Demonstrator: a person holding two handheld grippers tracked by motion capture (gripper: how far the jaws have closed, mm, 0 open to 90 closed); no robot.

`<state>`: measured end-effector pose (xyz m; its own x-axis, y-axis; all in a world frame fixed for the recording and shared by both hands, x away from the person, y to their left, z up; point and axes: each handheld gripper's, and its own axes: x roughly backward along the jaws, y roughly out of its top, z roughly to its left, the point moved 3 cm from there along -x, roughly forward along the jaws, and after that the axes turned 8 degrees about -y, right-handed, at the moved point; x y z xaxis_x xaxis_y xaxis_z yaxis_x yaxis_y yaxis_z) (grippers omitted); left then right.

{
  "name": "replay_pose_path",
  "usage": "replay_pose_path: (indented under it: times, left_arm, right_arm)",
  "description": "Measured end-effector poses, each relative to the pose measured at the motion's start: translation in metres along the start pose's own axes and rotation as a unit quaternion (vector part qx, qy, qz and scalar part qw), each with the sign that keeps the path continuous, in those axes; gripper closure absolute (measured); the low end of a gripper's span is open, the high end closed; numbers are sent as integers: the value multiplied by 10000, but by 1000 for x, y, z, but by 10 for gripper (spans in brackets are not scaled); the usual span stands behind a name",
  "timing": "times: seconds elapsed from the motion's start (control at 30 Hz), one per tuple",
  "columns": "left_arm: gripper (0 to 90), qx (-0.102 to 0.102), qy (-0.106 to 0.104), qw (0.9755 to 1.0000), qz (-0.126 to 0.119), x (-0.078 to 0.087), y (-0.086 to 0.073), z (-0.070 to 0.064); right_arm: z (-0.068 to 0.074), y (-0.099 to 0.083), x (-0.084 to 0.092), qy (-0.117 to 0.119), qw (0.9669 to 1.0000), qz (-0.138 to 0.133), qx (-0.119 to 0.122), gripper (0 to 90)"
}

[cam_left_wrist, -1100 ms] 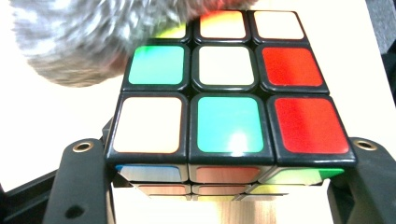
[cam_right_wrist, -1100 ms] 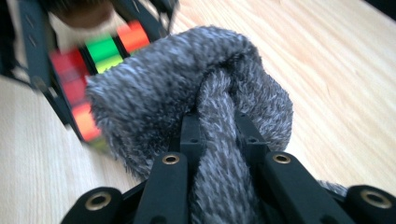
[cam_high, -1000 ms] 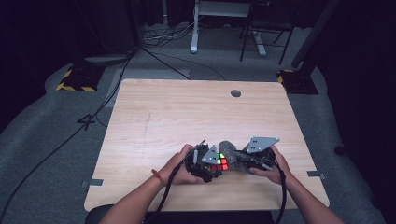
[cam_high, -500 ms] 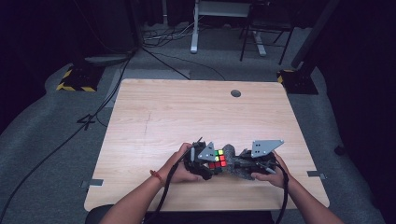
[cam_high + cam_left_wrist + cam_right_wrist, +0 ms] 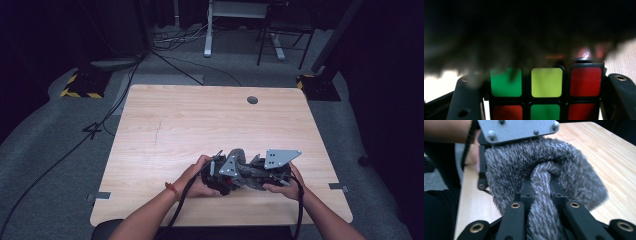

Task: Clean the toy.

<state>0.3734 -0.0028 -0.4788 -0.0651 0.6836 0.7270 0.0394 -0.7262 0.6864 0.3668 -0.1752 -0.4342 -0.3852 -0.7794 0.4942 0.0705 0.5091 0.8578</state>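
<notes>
While the left tongs clamp a puzzle cube low over the counter, the right tongs pinch a fuzzy grey cloth draped over it. Covering well likely means pulling gently, cube held steady.

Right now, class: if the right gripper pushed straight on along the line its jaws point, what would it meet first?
The right gripper is already shut on a fold of the grey fuzzy knitted cloth. Going straight on, it would press into the bulk of that cloth first; just beyond it sits the left gripper's grey metal plate, though depth is hard to judge.
</notes>
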Motion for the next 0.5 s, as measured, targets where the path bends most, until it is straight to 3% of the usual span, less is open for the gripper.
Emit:
replay_pose_path:
  times: [0.1,0.17,0.37,0.5]
  left_arm:
    - [334,-19,3,10000,-42,2,1,-1]
    - [334,-82,-26,10000,-28,4,2,-3]
    - [335,-71,24,9998,-206,14,3,-1]
    - [335,-41,138,9995,-276,22,3,0]
  right_arm:
    - [-7,-4,-1,-190,9997,112,-53,777]
    - [-11,-9,-1,-173,9995,190,-177,778]
    - [-14,-22,-2,-284,9983,481,-136,777]
    - [-14,-31,-2,-185,9981,522,-275,777]
